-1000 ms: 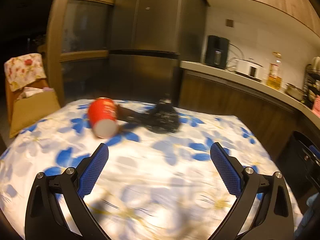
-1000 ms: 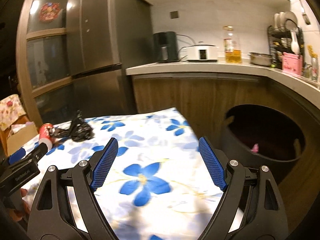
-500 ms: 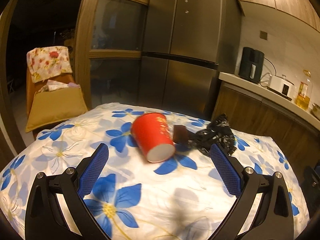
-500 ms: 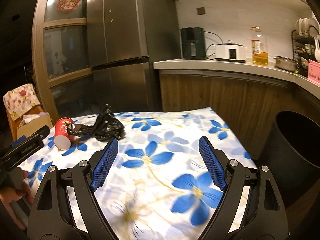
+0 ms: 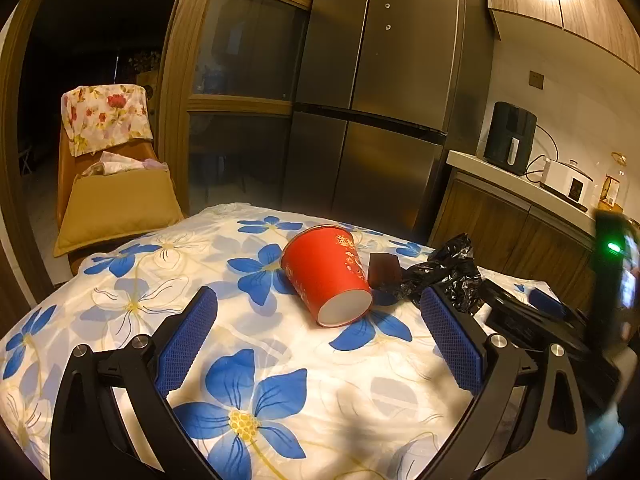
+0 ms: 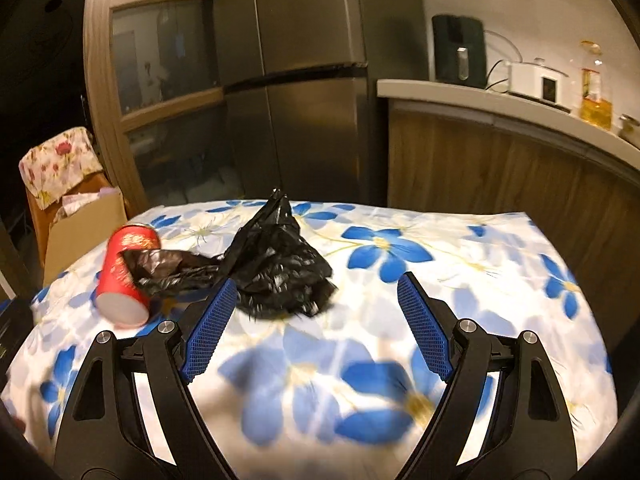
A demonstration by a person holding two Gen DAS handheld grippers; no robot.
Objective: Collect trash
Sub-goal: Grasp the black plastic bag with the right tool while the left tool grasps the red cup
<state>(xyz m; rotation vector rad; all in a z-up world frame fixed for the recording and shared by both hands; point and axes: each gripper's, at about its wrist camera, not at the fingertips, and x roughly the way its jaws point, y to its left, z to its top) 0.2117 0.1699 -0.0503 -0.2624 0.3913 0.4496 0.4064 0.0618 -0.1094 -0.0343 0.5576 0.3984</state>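
Left tongs (image 5: 318, 336) gape just before the toppled red cup (image 5: 326, 274).

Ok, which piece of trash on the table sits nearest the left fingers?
The red paper cup, lying on its side, base toward the camera, between the left fingers. The black plastic bag lies farther right.

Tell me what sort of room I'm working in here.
Most likely a home kitchen: a steel refrigerator, a counter with small appliances, and a table under a blue-flowered cloth holding a red paper cup and black plastic bag.
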